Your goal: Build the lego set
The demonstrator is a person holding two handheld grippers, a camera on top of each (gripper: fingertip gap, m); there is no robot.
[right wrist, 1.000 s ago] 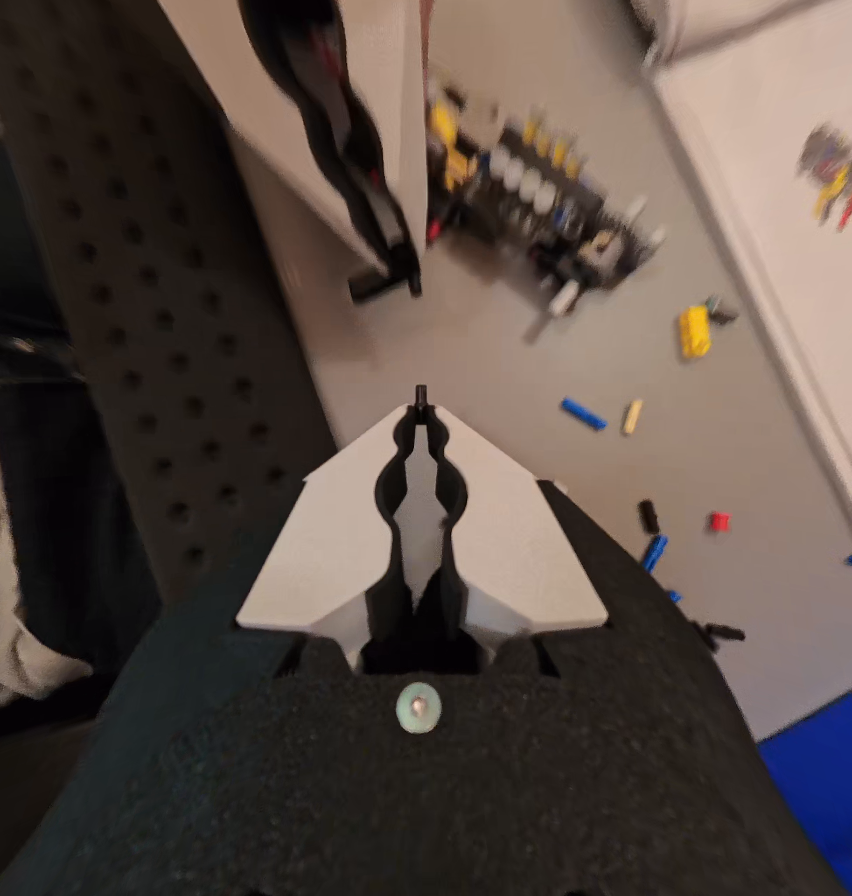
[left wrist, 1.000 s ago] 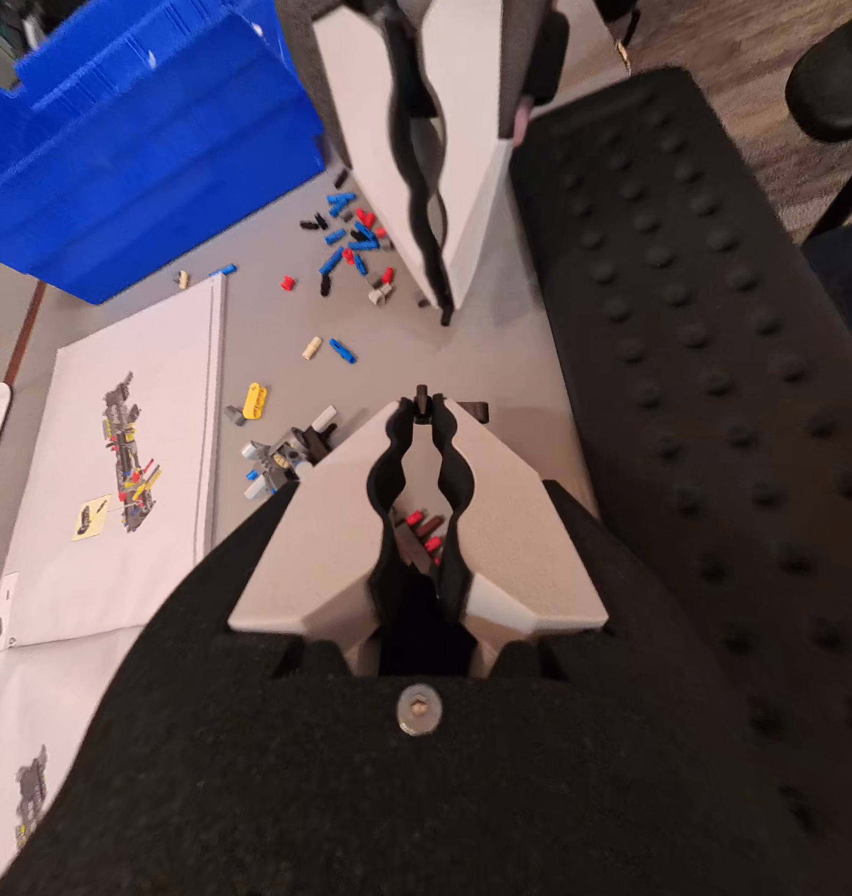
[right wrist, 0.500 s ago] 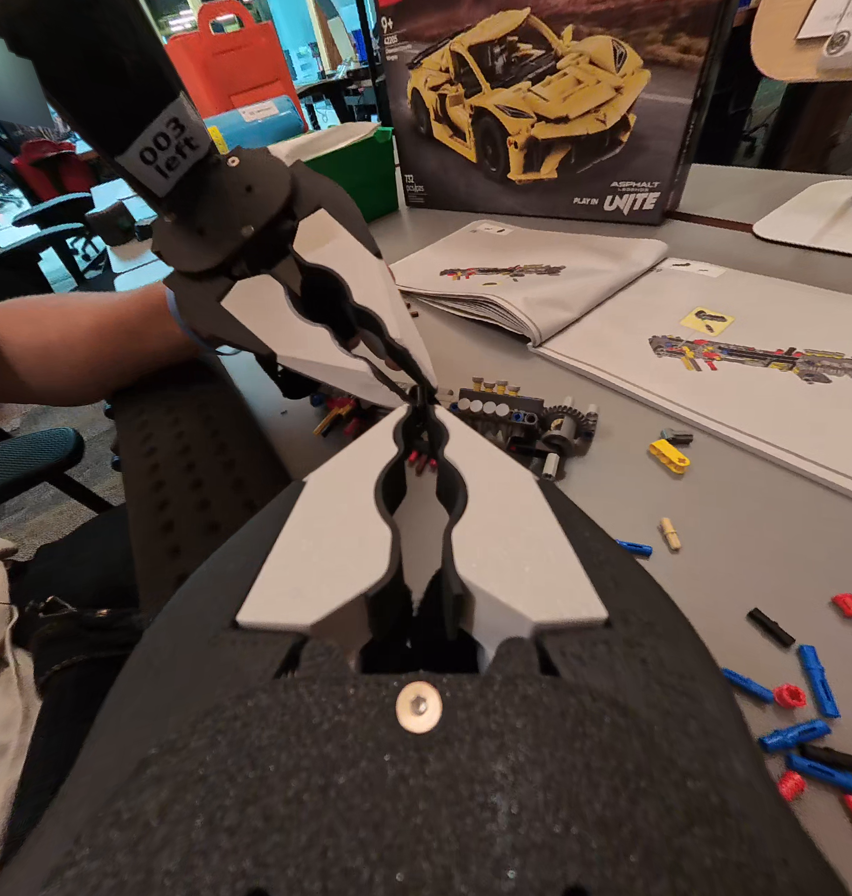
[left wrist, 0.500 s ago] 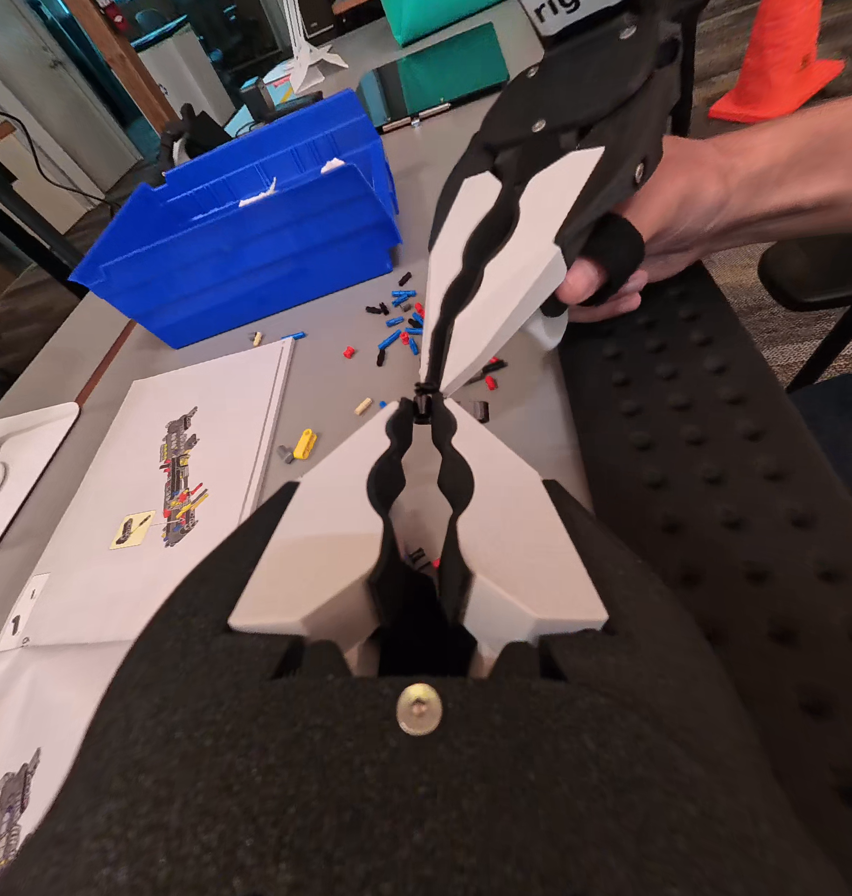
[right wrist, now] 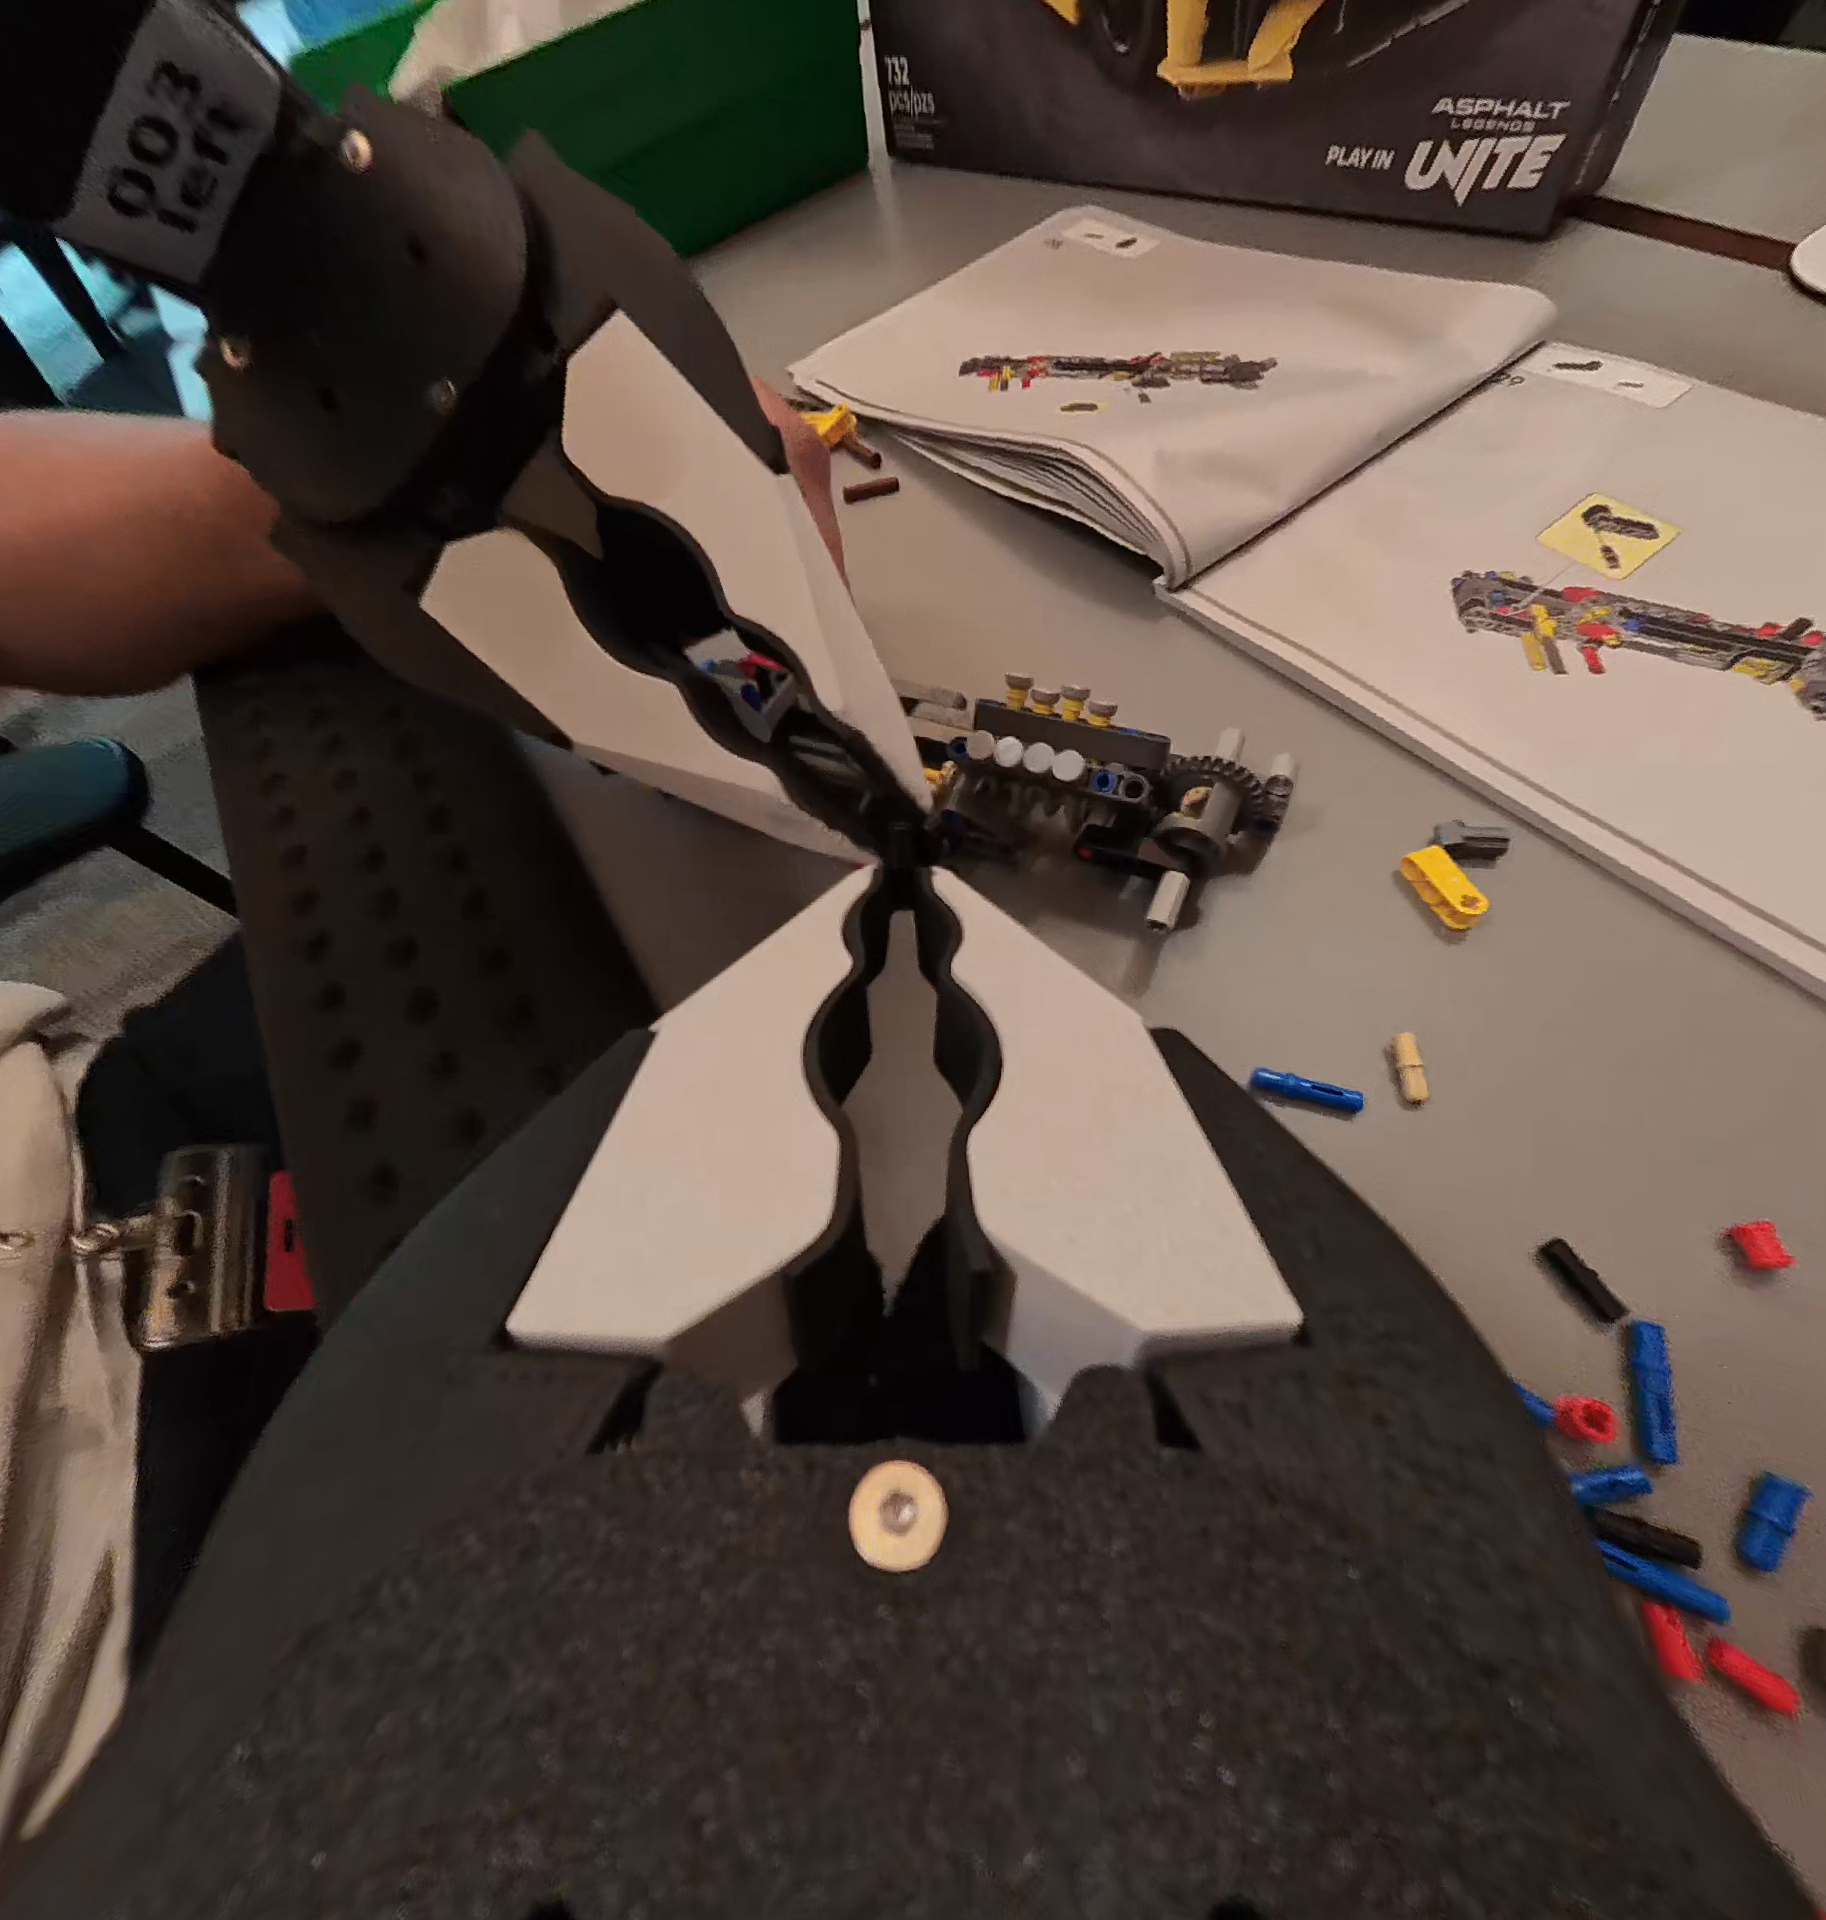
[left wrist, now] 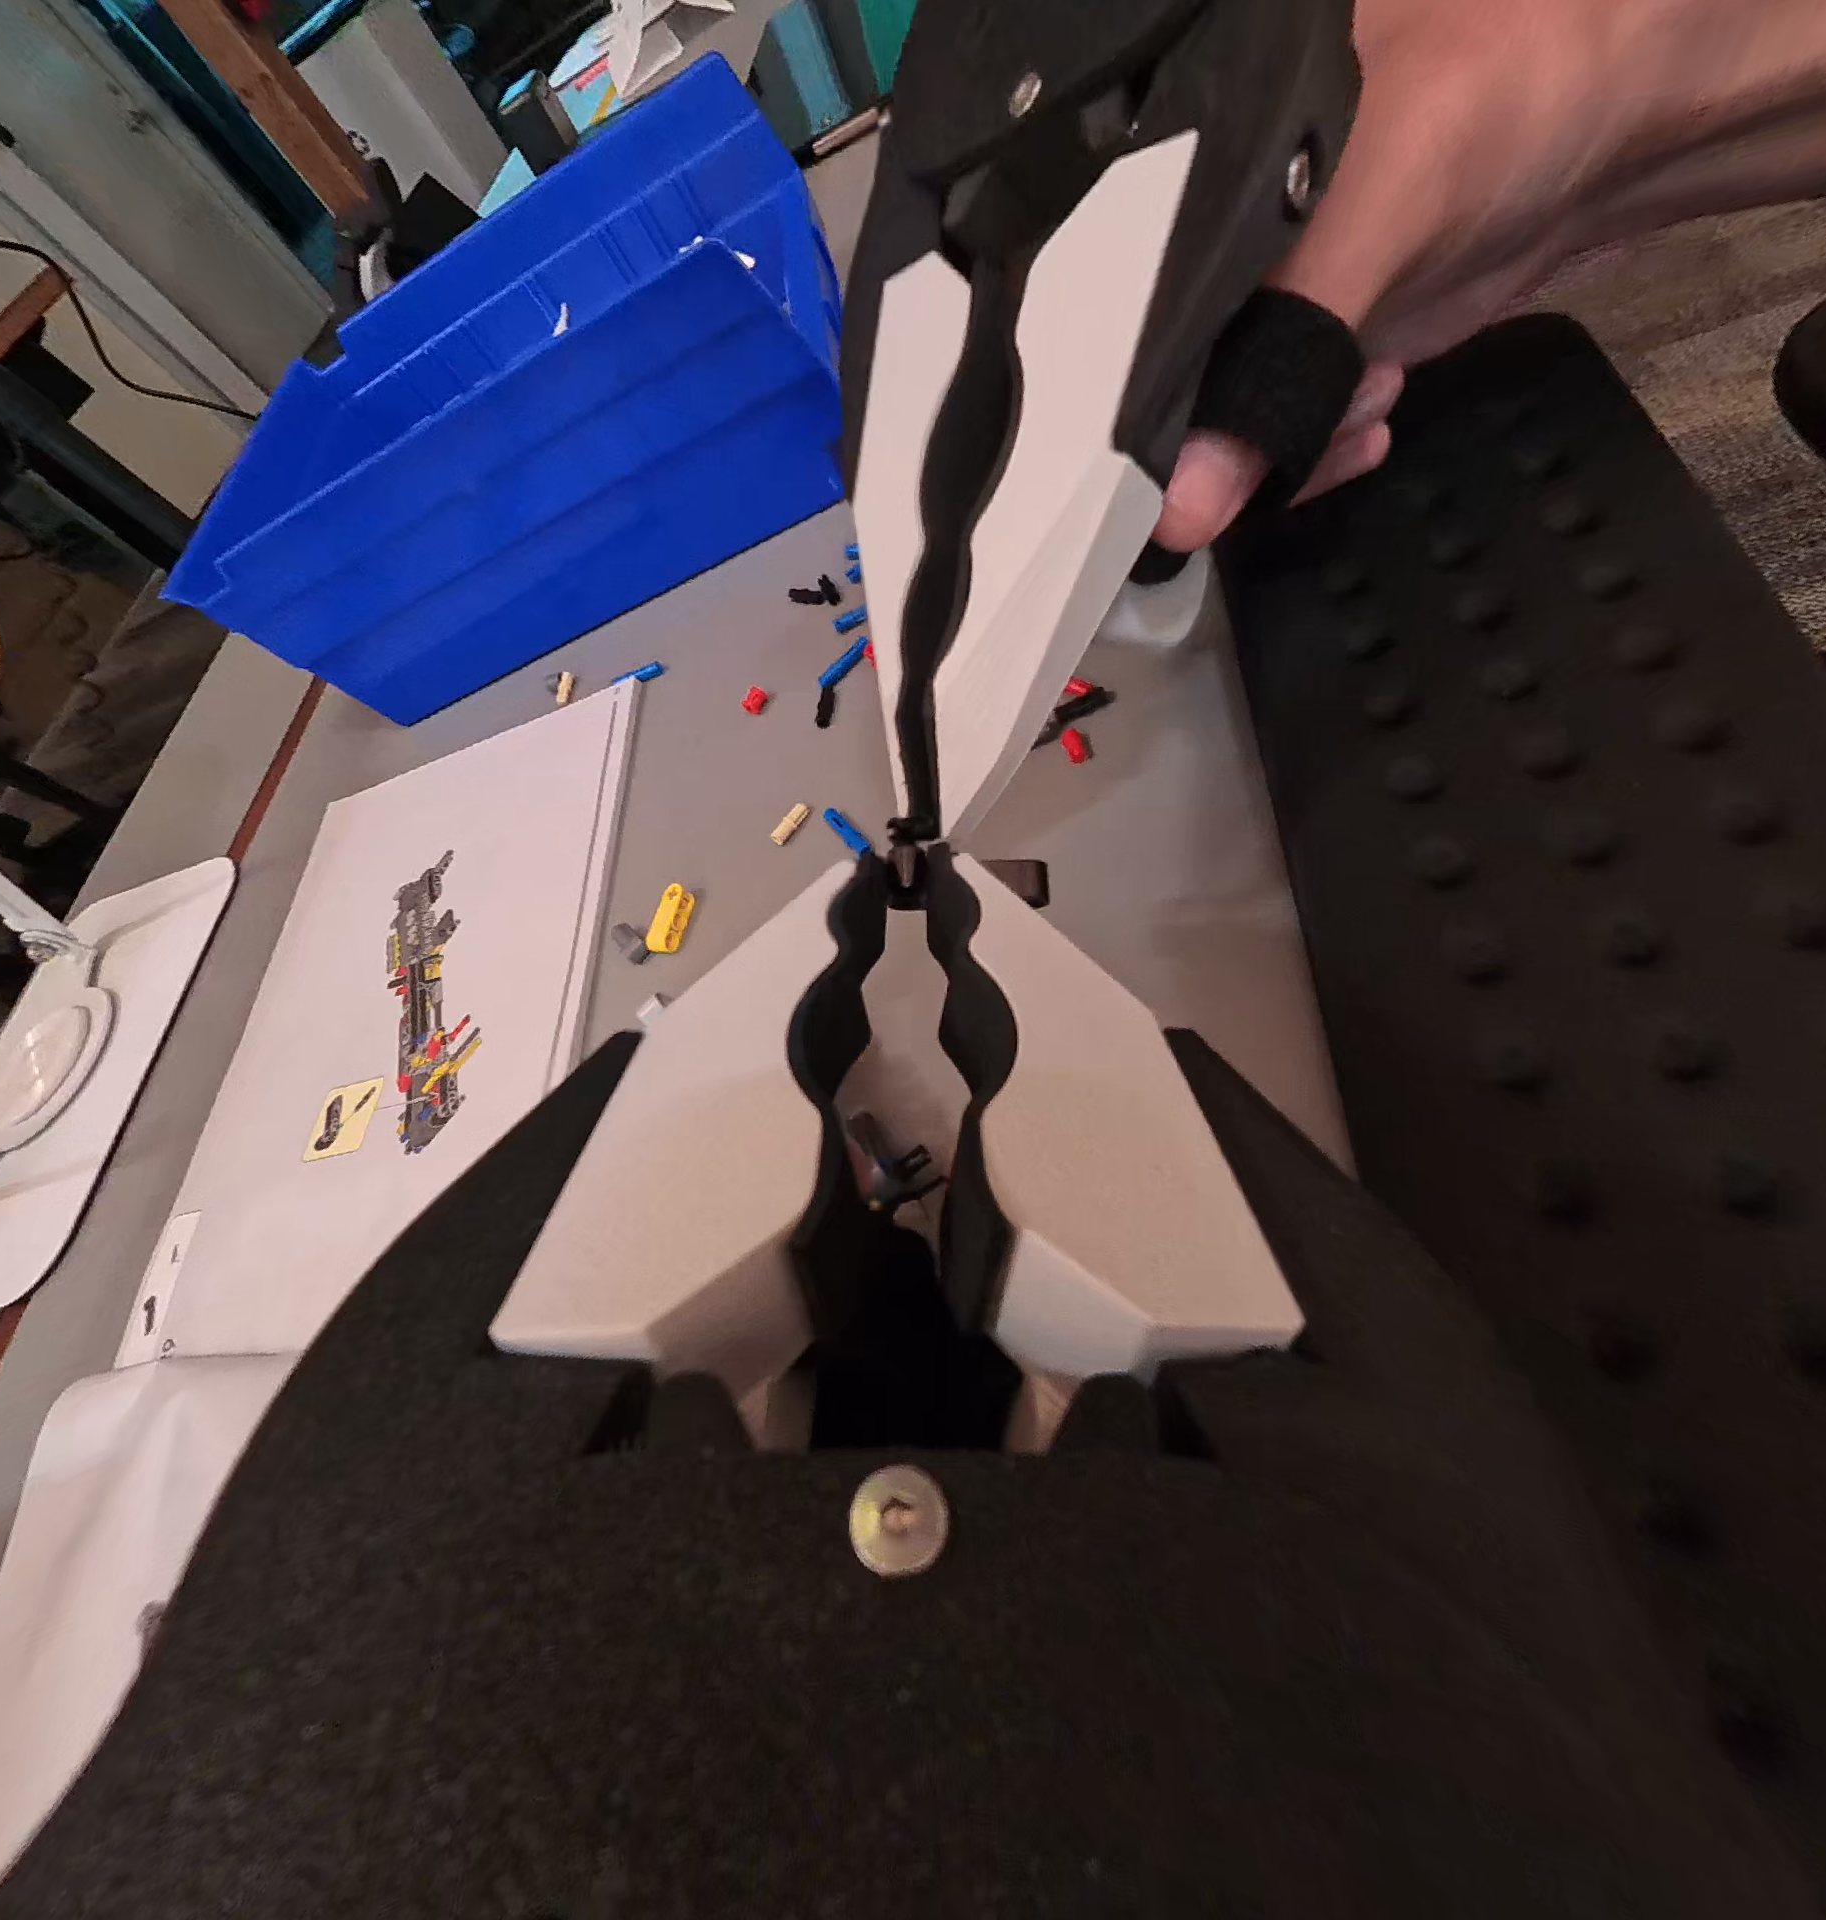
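Since half a second ago the right tool [left wrist: 911,821] has come closer, tip to tip with the left tool [left wrist: 904,868]. Both pinch small black pieces [right wrist: 901,840], too tiny to identify. The half-built model [right wrist: 1106,779] lies on the surface [right wrist: 1304,987], partly hidden.

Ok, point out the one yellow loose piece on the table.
The short yellow beam beside a small grey piece, near the instruction booklet; other loose pieces are blue, red, black or tan.
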